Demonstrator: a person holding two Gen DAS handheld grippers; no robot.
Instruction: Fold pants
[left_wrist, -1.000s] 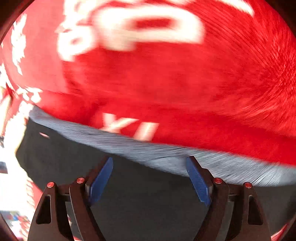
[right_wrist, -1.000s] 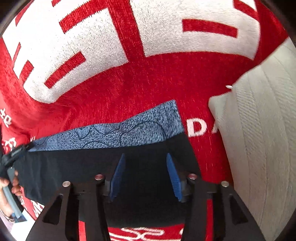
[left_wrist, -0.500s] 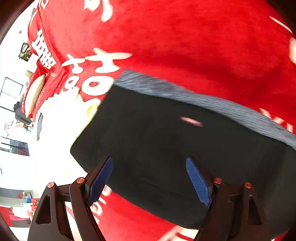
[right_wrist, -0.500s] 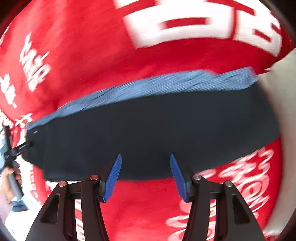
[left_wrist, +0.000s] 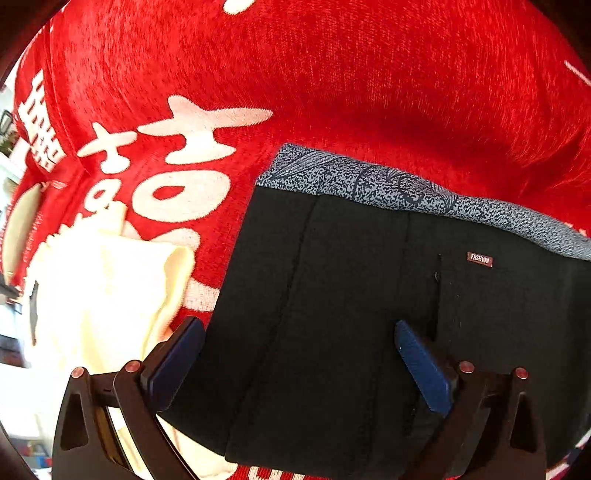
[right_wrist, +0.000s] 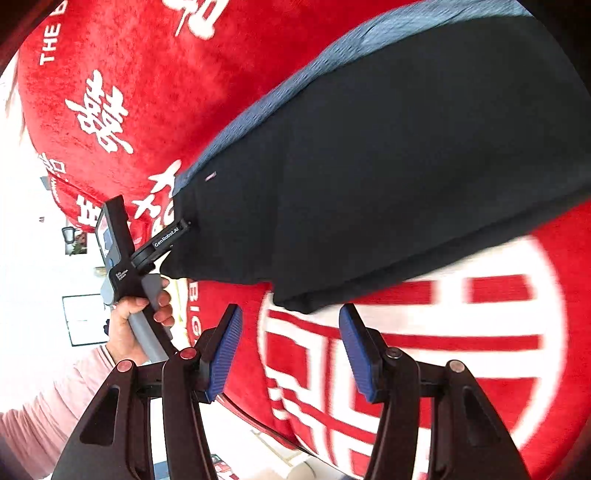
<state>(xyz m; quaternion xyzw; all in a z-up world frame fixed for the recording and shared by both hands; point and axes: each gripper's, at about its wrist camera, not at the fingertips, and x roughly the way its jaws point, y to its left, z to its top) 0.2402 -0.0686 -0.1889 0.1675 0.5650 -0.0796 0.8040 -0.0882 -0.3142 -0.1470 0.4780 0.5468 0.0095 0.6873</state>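
Black pants lie folded on the red blanket, grey patterned lining peeking along their far edge. Only the left view catches the FASHION tag and a cream cloth just beside them. Only the right view shows the left gripper from outside, at the pants' corner. Left gripper spread wide over the fabric; right gripper spread too, holding nothing.

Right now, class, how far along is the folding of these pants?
Done: the black pants lie in a layered rectangle on the red blanket. In hand: nothing; left gripper open over one end, right gripper open just short of them. Left: perhaps a final fold or smoothing.
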